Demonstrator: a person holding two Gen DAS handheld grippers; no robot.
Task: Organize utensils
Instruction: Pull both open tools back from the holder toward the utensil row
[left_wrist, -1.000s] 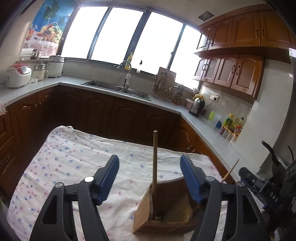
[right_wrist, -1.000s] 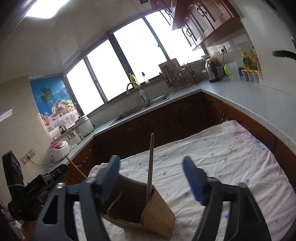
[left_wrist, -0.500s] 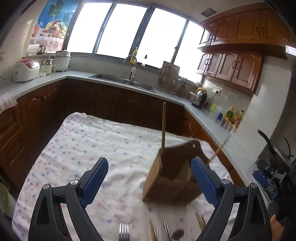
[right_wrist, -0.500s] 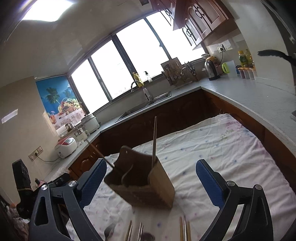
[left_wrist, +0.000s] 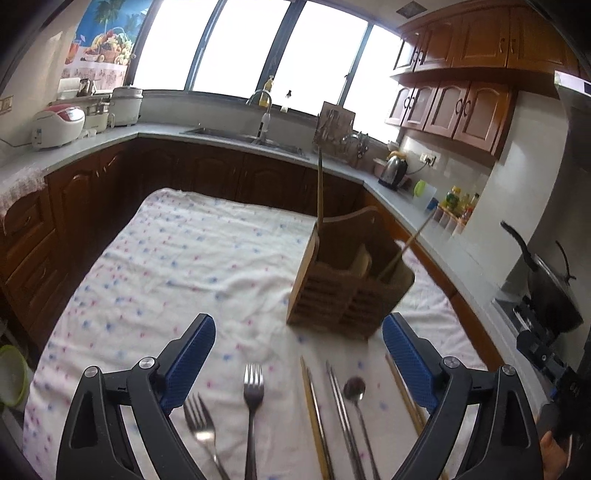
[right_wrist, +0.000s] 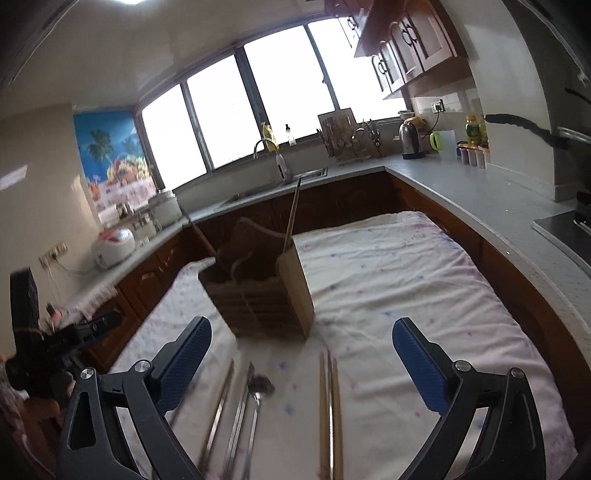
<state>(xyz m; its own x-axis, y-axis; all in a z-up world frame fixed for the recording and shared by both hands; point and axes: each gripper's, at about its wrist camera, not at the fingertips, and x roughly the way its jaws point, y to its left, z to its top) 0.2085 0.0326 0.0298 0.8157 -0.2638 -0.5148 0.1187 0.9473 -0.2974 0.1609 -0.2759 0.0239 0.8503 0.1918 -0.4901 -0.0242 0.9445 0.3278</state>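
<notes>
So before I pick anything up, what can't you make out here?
- Holder compartments: contents hidden by its walls, both views.
- Forks, spoon, chopsticks: handle ends cut off by the bottom edge.
- Metal pieces, right wrist view: motion blur, types unclear.

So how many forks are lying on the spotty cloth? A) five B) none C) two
C: the left wrist view shows two forks lying side by side on the cloth, left of the chopsticks and spoon.
</notes>
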